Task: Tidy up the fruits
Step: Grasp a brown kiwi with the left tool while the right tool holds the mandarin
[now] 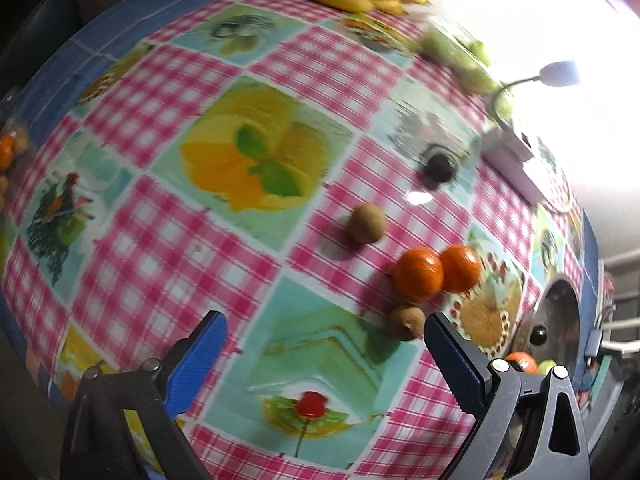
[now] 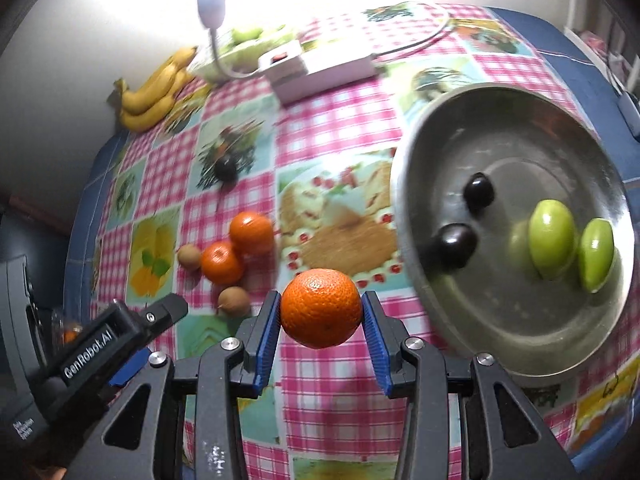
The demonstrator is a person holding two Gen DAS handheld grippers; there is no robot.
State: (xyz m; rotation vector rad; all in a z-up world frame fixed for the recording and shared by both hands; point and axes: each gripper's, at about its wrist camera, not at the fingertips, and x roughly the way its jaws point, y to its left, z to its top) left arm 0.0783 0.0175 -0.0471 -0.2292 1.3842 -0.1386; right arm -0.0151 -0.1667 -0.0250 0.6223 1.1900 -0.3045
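Right gripper is holding an orange clear of the tabletop, its blue fingers pressing on the fruit's two sides. The steel bowl is lying just right of and beyond the held orange, already containing two dark plums and two green fruits; the carry appears to be heading that way. Left gripper is hanging wide open and empty over the cloth, with a brown fruit just beside its right finger and two oranges slightly beyond. The right view is showing the bowl's contents; the left view is catching only the bowl's edge, but shows the left fingers' gap. Bananas are lying at the far edge.
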